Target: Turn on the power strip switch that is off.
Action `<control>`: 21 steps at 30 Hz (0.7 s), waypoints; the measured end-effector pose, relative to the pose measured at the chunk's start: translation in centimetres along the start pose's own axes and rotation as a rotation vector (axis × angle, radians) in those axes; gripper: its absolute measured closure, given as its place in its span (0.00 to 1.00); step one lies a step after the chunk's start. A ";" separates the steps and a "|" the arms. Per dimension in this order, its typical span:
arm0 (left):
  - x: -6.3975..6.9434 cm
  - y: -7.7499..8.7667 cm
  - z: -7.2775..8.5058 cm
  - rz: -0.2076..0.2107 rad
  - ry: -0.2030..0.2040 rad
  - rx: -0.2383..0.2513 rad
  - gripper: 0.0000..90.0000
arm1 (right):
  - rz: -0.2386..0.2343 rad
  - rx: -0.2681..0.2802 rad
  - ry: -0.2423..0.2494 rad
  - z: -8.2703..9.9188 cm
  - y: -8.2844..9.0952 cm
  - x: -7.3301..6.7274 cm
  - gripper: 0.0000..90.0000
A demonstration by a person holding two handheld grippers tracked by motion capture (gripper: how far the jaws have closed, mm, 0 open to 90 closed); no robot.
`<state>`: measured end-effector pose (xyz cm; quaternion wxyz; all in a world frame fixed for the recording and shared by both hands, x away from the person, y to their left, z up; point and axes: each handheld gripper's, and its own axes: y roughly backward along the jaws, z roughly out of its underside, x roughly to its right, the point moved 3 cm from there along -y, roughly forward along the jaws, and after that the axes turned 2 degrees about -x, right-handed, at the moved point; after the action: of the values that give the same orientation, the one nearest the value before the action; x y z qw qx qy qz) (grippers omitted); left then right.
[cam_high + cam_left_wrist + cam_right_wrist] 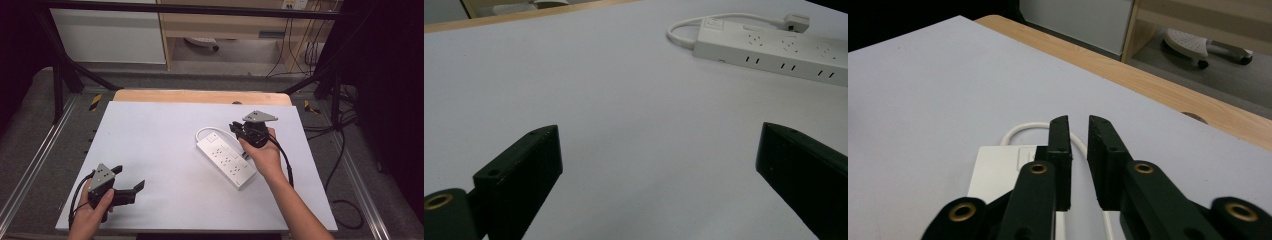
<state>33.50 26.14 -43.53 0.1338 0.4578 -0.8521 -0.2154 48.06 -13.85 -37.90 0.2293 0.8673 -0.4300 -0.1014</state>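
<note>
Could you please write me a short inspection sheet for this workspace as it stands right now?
Surface: pale grey board on a wooden table.
Job's things: white power strip lying flat, its white cord looped at the far end.
Clutter: nothing seen.
Grippers: left gripper wide open over bare board; right gripper nearly closed, a slim gap left, above the strip's cord end, nothing between the jaws.
Cables: black cable trailing from the right gripper.
Surroundings: dark frame, floor wires.

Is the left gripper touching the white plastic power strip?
Apart. The high view shows the left gripper near the table's front left, with bare grey tabletop between it and the white plastic power strip; the left gripper view shows the same gap.
</note>
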 end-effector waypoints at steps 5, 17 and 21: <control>0.0 0.0 0.0 0.003 -0.002 -0.001 0.05 | -0.004 -0.004 0.018 0.3 -0.8 -0.3 0.97; 0.0 0.0 0.0 0.001 -0.004 -0.002 0.05 | 0.005 -0.042 -0.008 1.0 -2.1 0.7 1.00; 0.1 0.0 0.0 0.001 -0.006 -0.002 0.05 | 0.003 -0.053 -0.012 1.4 -2.6 0.7 1.00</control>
<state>33.49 26.06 -43.53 0.1319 0.4565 -0.8526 -0.2175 49.80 -13.52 -40.33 0.2496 0.8596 -0.4300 -0.1177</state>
